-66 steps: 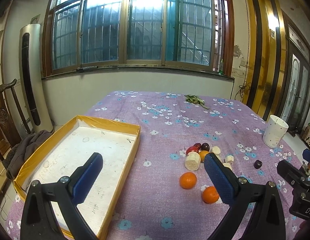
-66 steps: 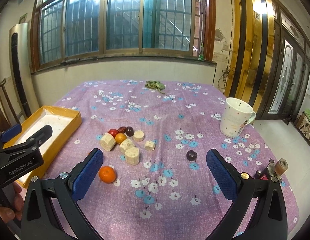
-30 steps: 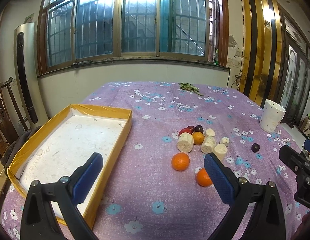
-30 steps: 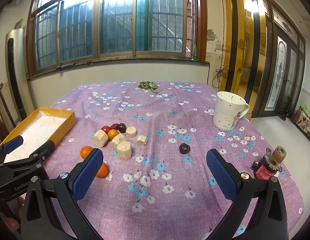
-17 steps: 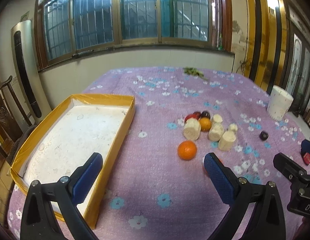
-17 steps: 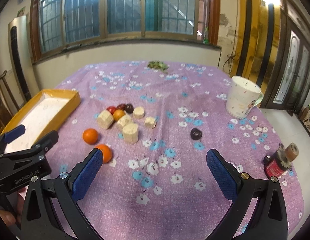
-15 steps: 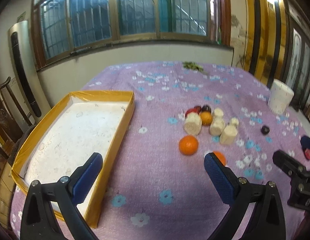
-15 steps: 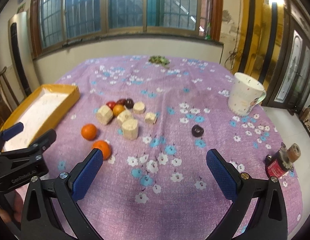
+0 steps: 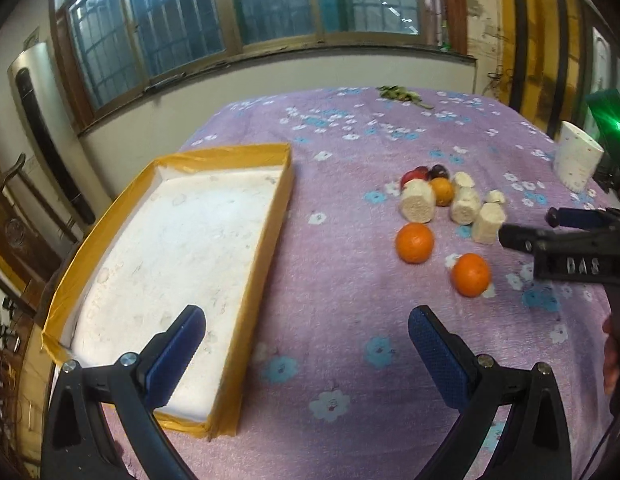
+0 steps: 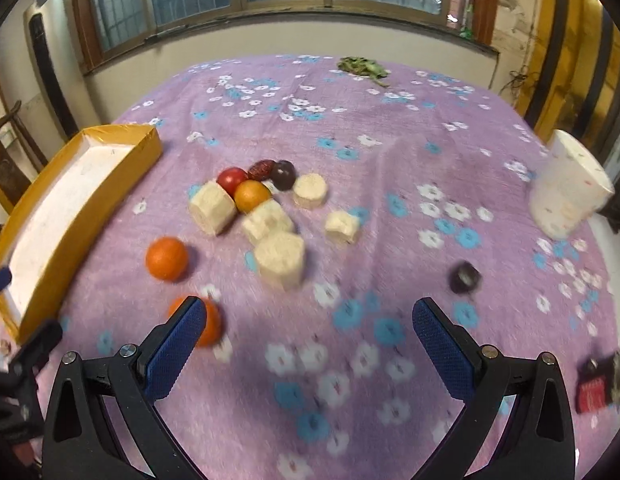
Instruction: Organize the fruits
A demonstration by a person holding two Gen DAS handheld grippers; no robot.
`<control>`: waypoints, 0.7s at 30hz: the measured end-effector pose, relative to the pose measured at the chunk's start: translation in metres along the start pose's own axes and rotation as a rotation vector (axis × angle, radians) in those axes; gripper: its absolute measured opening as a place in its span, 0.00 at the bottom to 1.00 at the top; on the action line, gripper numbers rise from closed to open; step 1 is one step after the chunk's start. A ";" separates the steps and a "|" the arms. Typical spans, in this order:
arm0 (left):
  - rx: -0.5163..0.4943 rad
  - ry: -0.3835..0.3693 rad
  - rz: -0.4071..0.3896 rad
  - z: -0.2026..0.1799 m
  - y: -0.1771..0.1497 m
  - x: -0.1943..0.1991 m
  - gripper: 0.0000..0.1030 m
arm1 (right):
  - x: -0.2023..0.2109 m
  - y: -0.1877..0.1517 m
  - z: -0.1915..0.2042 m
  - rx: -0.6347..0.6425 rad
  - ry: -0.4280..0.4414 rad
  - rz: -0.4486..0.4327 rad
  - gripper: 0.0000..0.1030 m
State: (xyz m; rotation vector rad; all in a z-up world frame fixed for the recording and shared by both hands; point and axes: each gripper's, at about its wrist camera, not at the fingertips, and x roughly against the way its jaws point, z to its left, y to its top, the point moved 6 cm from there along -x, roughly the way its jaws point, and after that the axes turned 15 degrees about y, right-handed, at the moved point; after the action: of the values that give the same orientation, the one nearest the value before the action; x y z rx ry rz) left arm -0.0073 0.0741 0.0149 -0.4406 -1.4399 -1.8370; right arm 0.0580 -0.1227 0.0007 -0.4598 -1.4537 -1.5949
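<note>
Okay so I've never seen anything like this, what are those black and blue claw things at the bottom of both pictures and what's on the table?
Those are two hand-held grippers, one in each of a person's hands; there is no robot arm. Each picture comes from a wide-angle camera on a gripper, looking out between its blue-padded fingers. One view shows the left gripper, the other the right gripper. Both are open and hold nothing. On the purple flowered tablecloth lie two loose oranges, a cluster of small red, dark and orange fruits with pale cut chunks, and one dark fruit off alone. A yellow-edged tray with nothing in it sits to the left, a white mug to the right.
</note>
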 end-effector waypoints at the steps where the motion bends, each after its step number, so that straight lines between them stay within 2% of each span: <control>1: 0.000 0.008 0.006 0.001 0.000 -0.001 1.00 | -0.005 0.004 -0.001 -0.006 0.011 0.005 0.97; 4: -0.004 0.007 0.017 0.001 -0.001 -0.003 1.00 | -0.020 0.009 -0.003 -0.018 0.044 0.034 0.85; 7: -0.004 -0.020 0.030 -0.004 0.000 -0.003 1.00 | -0.034 0.011 -0.004 -0.019 0.070 0.069 0.67; 8: -0.006 -0.033 0.036 -0.006 0.002 -0.003 1.00 | -0.038 0.011 -0.005 -0.020 0.076 0.080 0.55; 9: -0.009 -0.048 0.042 -0.010 0.003 -0.003 1.00 | -0.043 0.010 -0.005 -0.022 0.094 0.095 0.39; 11: -0.020 -0.074 0.054 -0.019 0.006 -0.004 1.00 | -0.048 0.009 -0.006 -0.022 0.115 0.101 0.31; 19: -0.077 -0.215 0.113 -0.073 0.016 -0.006 1.00 | -0.012 0.005 -0.011 0.019 0.118 0.033 0.31; 21: -0.088 -0.247 0.143 -0.087 0.016 -0.010 0.97 | -0.002 0.000 -0.015 0.029 0.108 0.025 0.31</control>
State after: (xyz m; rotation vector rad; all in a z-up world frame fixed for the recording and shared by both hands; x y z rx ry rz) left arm 0.0262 -0.0050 -0.0077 -0.8179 -1.4504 -1.7826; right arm 0.0638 -0.1354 -0.0044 -0.3678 -1.3828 -1.5532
